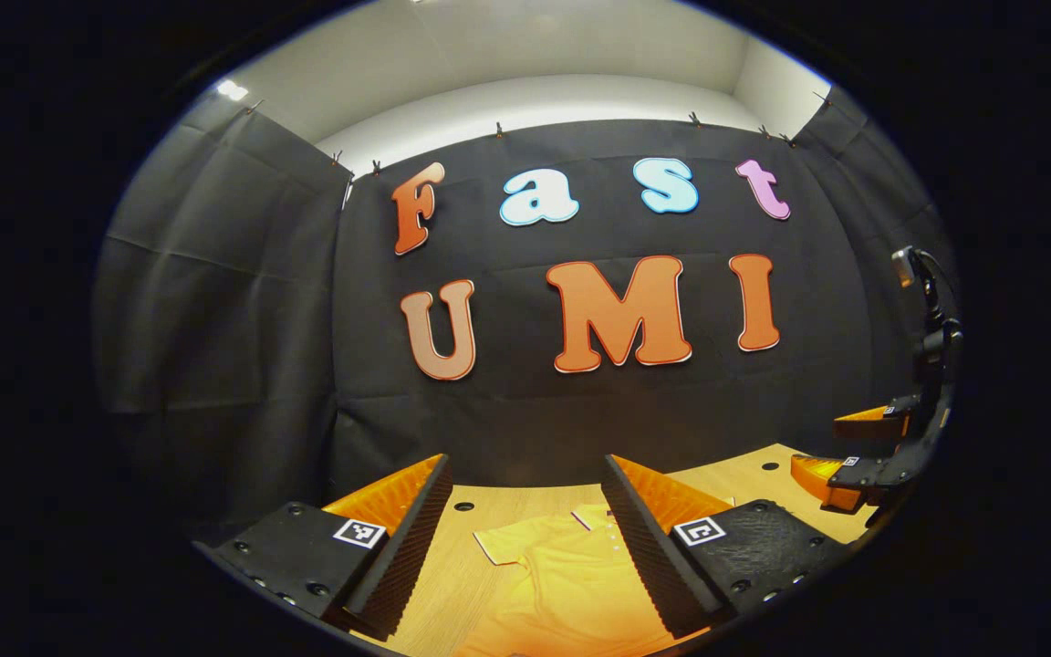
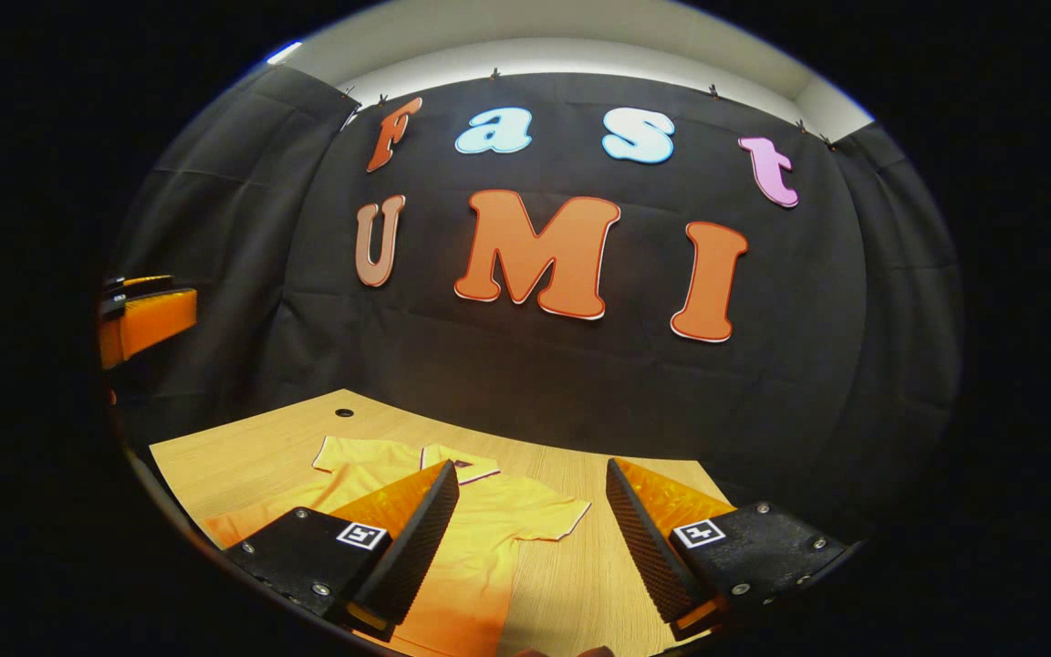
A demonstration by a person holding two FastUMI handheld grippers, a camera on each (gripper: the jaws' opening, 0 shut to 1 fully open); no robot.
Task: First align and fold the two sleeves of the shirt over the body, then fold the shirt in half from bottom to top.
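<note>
**Pre-grasp hover, sleeves still out — risks ahead**

Shirt [image 2: 480,538] lies flat on the wooden table [image 2: 243,456], collar [image 2: 457,461] toward the back wall, both short sleeves spread sideways. No fold made yet, as far as I can judge.

Left gripper [image 1: 525,534]: fingers spread wide, nothing between them, held above the shirt's body near the collar. Right gripper [image 2: 530,538]: also spread wide, empty, above the shirt's right sleeve [image 2: 553,516] and the bare wood next to it.

What could go wrong:
- Thin fabric lying flat on wood. A shallow pinch probably slips off the hem; a deep one likely grabs both layers, or the body panel too, and drags the whole shirt.
- The two sides pulled unevenly: sleeves land skewed, the body twists, and the bottom-to-top fold stacks crooked.
- Grippers crossing over the body during the sleeve folds could clip each other.
- Shirt looks close to the near table edge; a tug toward the person could slide the hem off.

View differences:
- Right gripper view gives the layout: collar, both sleeves, far-left sleeve [image 2: 357,452], a table hole [image 2: 344,412]. The other gripper sits at its left edge, too cropped to read.
- Left gripper view gives a close look at the collar and left sleeve [image 1: 503,546], plus the right gripper off to the side, clearly spread.
</note>
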